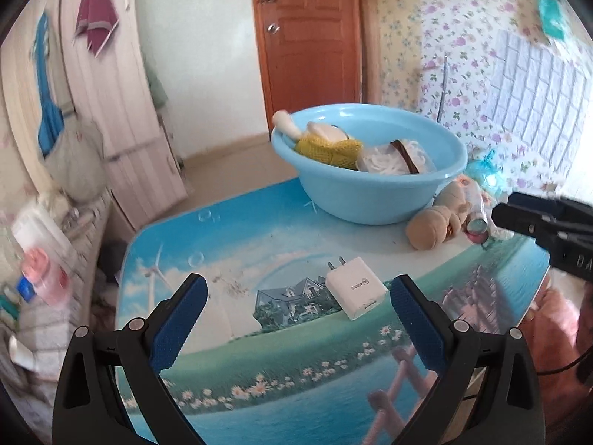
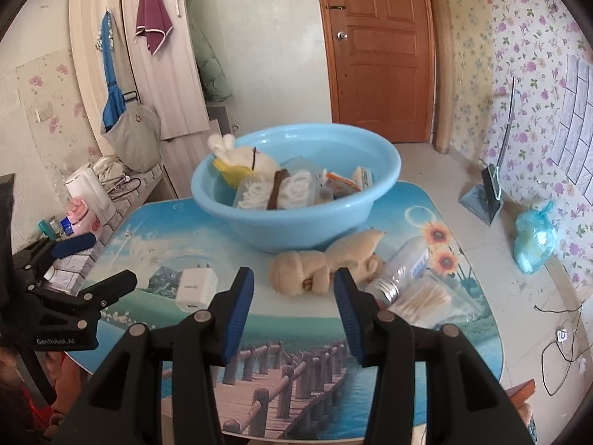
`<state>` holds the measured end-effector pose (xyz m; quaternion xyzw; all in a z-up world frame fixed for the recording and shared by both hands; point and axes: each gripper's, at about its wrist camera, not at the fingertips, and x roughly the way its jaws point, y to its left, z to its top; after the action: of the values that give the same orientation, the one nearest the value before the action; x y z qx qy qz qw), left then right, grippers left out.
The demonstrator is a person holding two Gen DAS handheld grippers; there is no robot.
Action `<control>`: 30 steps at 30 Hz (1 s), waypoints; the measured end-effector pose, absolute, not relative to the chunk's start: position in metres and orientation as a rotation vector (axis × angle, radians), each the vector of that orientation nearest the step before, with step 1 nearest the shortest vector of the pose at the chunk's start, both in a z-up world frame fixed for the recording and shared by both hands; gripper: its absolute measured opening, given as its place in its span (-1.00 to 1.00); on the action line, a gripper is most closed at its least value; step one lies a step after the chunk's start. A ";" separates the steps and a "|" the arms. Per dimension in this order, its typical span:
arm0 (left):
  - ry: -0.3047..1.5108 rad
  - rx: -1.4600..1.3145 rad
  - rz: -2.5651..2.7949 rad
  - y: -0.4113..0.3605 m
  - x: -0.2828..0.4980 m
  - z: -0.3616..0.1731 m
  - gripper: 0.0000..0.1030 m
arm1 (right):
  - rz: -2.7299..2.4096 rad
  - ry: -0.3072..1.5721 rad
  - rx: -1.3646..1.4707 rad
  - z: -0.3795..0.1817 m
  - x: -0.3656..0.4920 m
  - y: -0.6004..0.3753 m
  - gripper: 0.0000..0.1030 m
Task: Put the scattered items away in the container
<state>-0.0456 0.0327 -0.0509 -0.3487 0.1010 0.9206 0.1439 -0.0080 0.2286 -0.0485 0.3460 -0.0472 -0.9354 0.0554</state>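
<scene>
Both tongs spread wide, nothing gripped. My left tongs (image 1: 298, 298) hang over the near part of the counter (image 1: 207, 244), and the white charger plug (image 1: 355, 292) lies flat just inside the right finger, prongs pointing away toward the basin. My right tongs (image 2: 294, 293) face the beige stuffed toy (image 2: 318, 265), which lies on its side just in front of the blue basin (image 2: 296, 185).

Basin sits at the far middle of the counter and already holds a yellow-and-cream knitted doll (image 2: 241, 165), a clear bag of white cord (image 2: 281, 191) and some small packets. Left to tidy: charger plug, stuffed toy, a clear bottle (image 2: 406, 269) with a silver cap, and a clear bag of cotton swabs (image 2: 430, 302) beside it.

Risks as I judge them:
- Charger plug is flat, smooth and off-centre in the left tongs; closing as they stand may skid it sideways rather than catch it.
- Stuffed toy is soft and lumpy; a pinch on one limb may let it flop against the basin rim.
- Bottle lies on its side, touching the toy; moving the toy may roll it toward the right counter edge.
- Basin is filling, with the doll's legs over the rim; a careless drop could bounce out.
- The two tongs work close together near the plug; collision is possible.
</scene>
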 end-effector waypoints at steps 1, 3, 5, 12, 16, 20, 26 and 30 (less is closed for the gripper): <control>0.315 -1.007 2.644 0.035 -0.045 -0.052 0.93 | -2.846 -0.143 1.056 -0.050 -0.007 0.229 -0.14; 0.311 -1.029 2.615 0.035 -0.045 -0.055 0.94 | -2.878 -0.122 1.075 -0.054 -0.006 0.231 -0.14; 0.278 -1.076 2.579 0.034 -0.048 -0.059 0.94 | -2.929 -0.031 1.134 -0.059 -0.006 0.233 -0.14; 0.239 -1.150 2.563 0.030 -0.050 -0.067 0.94 | -2.866 -0.138 1.128 -0.065 0.000 0.244 -0.14; 0.239 -1.161 2.560 0.030 -0.048 -0.068 0.94 | -2.862 -0.154 1.127 -0.067 0.003 0.246 -0.14; 0.254 -1.169 2.553 0.031 -0.048 -0.070 0.94 | -2.858 -0.142 1.120 -0.067 0.005 0.244 -0.14; 0.265 -1.168 2.544 0.033 -0.049 -0.069 0.94 | -2.845 -0.139 1.122 -0.066 0.003 0.242 -0.14; 0.260 -1.174 2.542 0.032 -0.050 -0.070 0.94 | -2.840 -0.153 1.131 -0.068 0.002 0.243 -0.14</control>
<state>-0.0498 0.0325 -0.0699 -0.4118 0.0911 0.8918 0.1639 0.0024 0.2427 -0.0682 0.3691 -0.0501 -0.9272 0.0403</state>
